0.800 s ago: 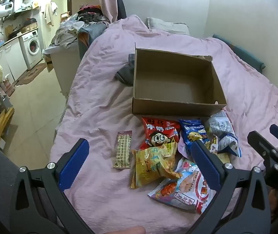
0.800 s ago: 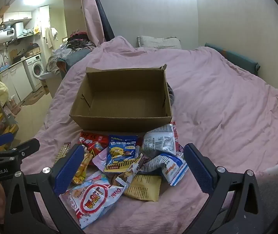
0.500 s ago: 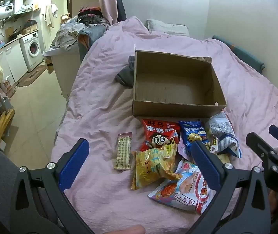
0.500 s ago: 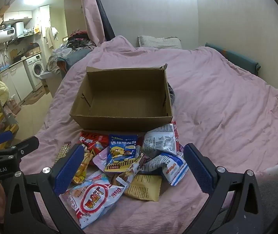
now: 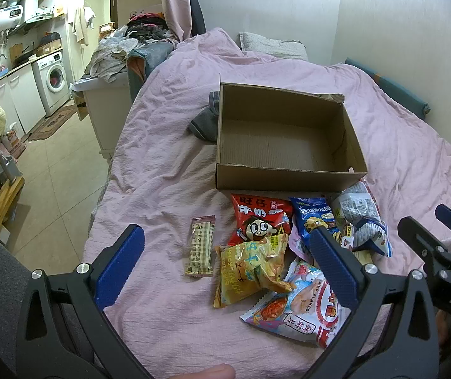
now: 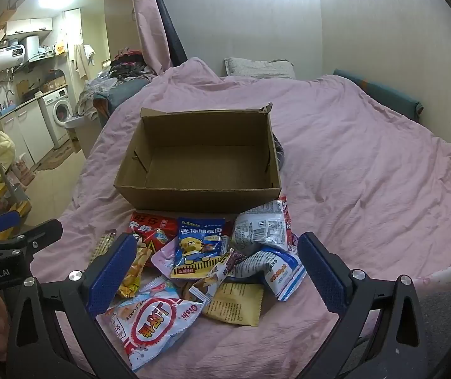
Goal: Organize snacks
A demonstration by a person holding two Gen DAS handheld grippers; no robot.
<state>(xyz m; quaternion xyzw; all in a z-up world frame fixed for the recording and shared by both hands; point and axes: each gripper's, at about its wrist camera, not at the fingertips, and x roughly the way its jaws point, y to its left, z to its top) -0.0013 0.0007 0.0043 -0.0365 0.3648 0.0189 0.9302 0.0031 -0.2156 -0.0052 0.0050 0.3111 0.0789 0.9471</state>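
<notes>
Crowding the near edge of the pink bedspread (image 5: 168, 145), a heap of snack packets lies just in front of an open cardboard box (image 5: 288, 175), whose long side runs across the view and whose opening faces up. A grey garment (image 5: 204, 121) is bunched against the box's far left corner. Off to the left beyond the bed stand a washing machine (image 5: 55, 77) and a pile of clothes (image 5: 121, 53).

Apart from the heap, a slim wafer bar (image 5: 200, 246) lies flat with its long axis pointing toward the box. Beside it a red packet (image 5: 258, 221) partly sits under a crumpled yellow packet (image 5: 250, 271); a blue packet (image 6: 201, 248) overlaps its neighbours, and a large white shrimp-flakes bag (image 6: 155, 319) lies nearest.

The left gripper (image 5: 225, 268) hovers above the packets with its blue pads spread wide, holding nothing. The right gripper (image 6: 216, 271) hangs likewise over the heap, jaws wide apart and empty.
</notes>
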